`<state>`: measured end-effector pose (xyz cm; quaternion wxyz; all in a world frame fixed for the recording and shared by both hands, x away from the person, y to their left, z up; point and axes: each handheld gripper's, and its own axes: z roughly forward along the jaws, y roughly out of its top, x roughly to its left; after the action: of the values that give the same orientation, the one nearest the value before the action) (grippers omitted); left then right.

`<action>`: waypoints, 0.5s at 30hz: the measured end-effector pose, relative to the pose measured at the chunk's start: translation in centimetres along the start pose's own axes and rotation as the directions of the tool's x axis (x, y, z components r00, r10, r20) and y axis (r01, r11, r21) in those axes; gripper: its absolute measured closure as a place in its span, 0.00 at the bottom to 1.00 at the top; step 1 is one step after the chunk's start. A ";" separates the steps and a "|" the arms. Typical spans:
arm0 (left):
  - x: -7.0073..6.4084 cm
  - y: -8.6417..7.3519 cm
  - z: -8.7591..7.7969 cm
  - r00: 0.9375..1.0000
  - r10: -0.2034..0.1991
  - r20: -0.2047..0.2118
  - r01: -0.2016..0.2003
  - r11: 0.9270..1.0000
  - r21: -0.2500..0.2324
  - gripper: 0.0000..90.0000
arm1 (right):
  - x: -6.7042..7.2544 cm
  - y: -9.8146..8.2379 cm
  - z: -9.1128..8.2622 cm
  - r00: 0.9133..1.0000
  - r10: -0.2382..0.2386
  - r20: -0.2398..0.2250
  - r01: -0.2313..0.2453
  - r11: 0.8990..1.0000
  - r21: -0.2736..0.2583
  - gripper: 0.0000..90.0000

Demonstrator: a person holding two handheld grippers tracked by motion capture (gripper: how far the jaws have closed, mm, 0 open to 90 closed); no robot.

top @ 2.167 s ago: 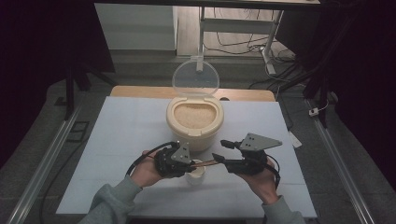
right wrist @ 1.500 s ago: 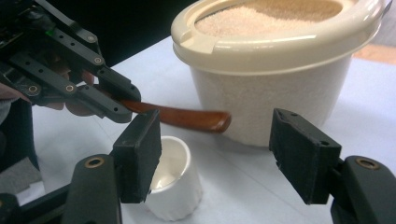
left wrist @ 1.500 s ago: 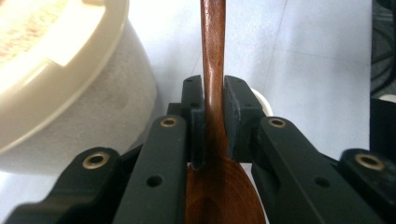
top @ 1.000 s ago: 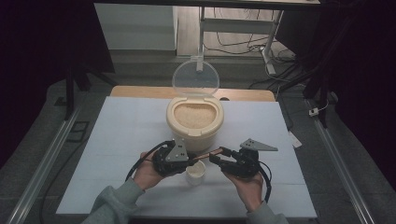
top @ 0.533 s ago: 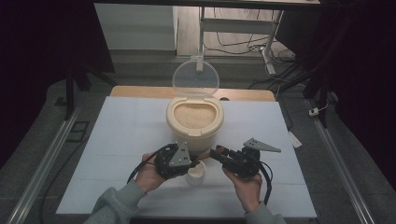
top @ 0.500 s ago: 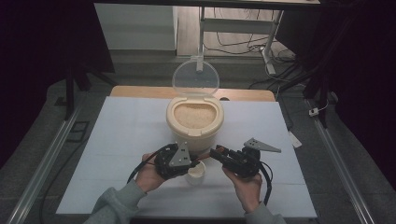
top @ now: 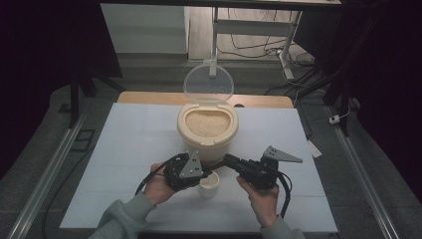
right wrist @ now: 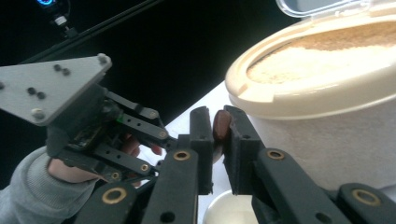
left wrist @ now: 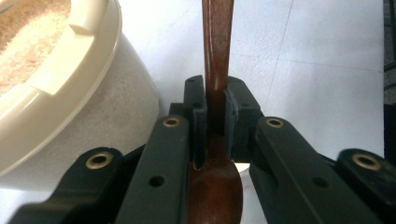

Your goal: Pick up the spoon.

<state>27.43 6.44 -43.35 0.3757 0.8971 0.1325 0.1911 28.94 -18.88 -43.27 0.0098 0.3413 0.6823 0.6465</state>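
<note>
Wooden spoon (left wrist: 217, 60): held over the small cup (top: 208, 184), at 6 o'clock from the rice bin (top: 207, 130) on the desk (top: 124, 144). Left gripper (left wrist: 215, 116) fingers clamp its neck; right gripper (right wrist: 218, 133) fingers, just closing, pinch the handle end. Advice: free the left only once the right grip is firm.

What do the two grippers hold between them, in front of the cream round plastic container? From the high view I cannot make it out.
Observer: A brown wooden spoon. In the left gripper view, the left gripper is shut on its neck, just above the bowl.
Operator: And the right gripper?
Observer: In the right gripper view, the right gripper is shut on the rounded end of the spoon's handle.
Operator: Where is the spoon's bowl relative to the cup?
Observer: In the left gripper view, the small white round cup shows just beneath the spoon's bowl.
</note>
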 end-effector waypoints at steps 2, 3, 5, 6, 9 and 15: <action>0.0 0.0 0.0 1.000 -0.002 0.004 0.002 1.000 -0.003 0.88 | 0.0 0.0 0.0 1.000 -0.009 0.000 0.009 1.000 0.001 0.92; 0.0 0.0 0.0 1.000 -0.002 0.004 0.002 1.000 -0.007 0.88 | 0.1 0.0 0.0 1.000 -0.015 -0.003 0.015 1.000 0.002 0.92; 0.0 0.0 0.0 1.000 -0.006 0.003 0.006 1.000 -0.012 0.88 | 0.0 0.0 -0.1 1.000 -0.020 -0.007 0.020 1.000 -0.004 0.92; 0.1 0.0 0.0 1.000 -0.007 0.004 0.008 1.000 -0.014 0.88 | 0.0 0.0 -0.1 1.000 -0.024 -0.013 0.024 1.000 -0.009 0.92; 0.1 -0.1 -0.1 1.000 -0.013 0.004 0.013 1.000 -0.020 0.87 | -0.1 0.0 -0.1 1.000 -0.021 -0.019 0.021 1.000 -0.016 0.92; 0.4 -0.5 -0.7 0.998 -0.070 -0.012 0.068 0.995 -0.078 0.58 | -0.2 0.3 -0.7 0.999 -0.030 -0.029 0.028 0.998 -0.049 0.92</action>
<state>27.41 7.34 -43.16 0.4154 0.8754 0.1587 0.1896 28.94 -19.59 -42.94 0.0172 0.3213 0.6714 0.6676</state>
